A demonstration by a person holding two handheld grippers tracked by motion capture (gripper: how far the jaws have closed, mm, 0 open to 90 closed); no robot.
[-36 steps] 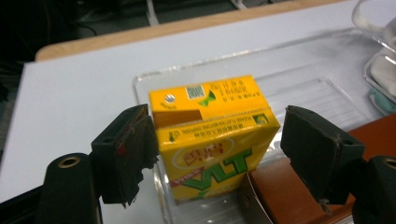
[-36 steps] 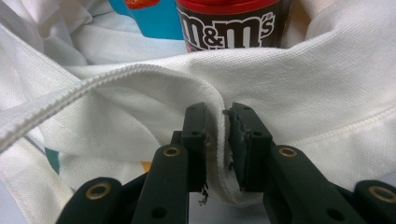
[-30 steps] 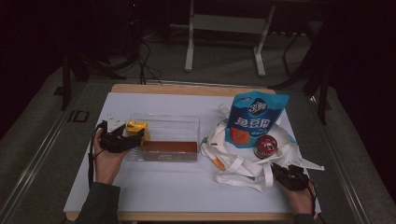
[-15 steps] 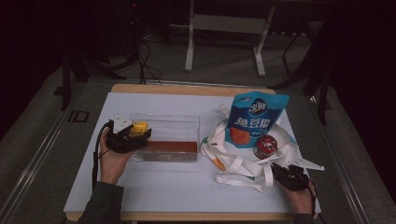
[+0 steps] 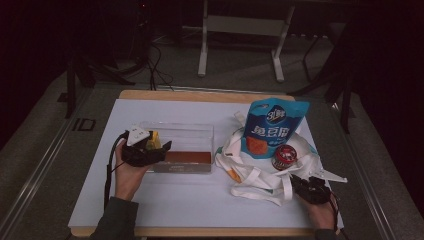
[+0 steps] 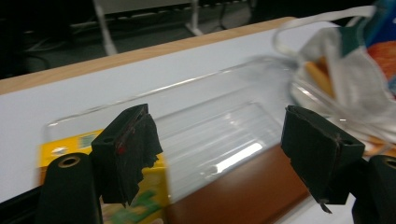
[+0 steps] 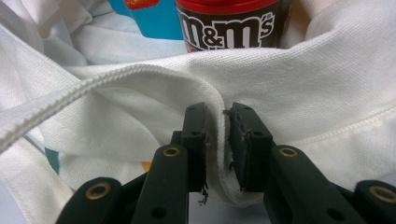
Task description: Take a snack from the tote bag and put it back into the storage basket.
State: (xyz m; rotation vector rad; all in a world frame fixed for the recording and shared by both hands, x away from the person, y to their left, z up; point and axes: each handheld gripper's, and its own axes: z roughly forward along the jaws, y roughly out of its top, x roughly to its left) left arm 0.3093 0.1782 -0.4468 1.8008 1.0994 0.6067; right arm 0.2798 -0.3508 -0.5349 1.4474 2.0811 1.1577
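A clear plastic box [image 5: 185, 136] sits mid-table, with a yellow packet [image 5: 154, 139] at its left end and a flat brown piece [image 5: 187, 157] along its front. My left gripper [image 5: 159, 146] hovers at the box's left end, jaws wide open. In the left gripper view the left gripper [image 6: 217, 121] straddles the box [image 6: 224, 135], over the packet [image 6: 65, 145] and brown piece [image 6: 233, 191]. A white tote bag [image 5: 255, 176] lies to the right. My right gripper [image 5: 299, 181] is shut on it, and the right gripper view shows a fabric fold [image 7: 280, 79] pinched in the right gripper [image 7: 219, 123].
A blue snack pouch [image 5: 270, 127] and a brown M&M's can [image 5: 285, 156] rest on the bag; the can [image 7: 229, 23] stands just beyond the pinched fold. The white mat [image 5: 150, 210] covers a wooden table [image 5: 200, 95]. Dark floor, cables and table legs lie beyond.
My left gripper has moved right, from beside the box to its left end over the yellow packet. The right gripper and the bag have stayed put.
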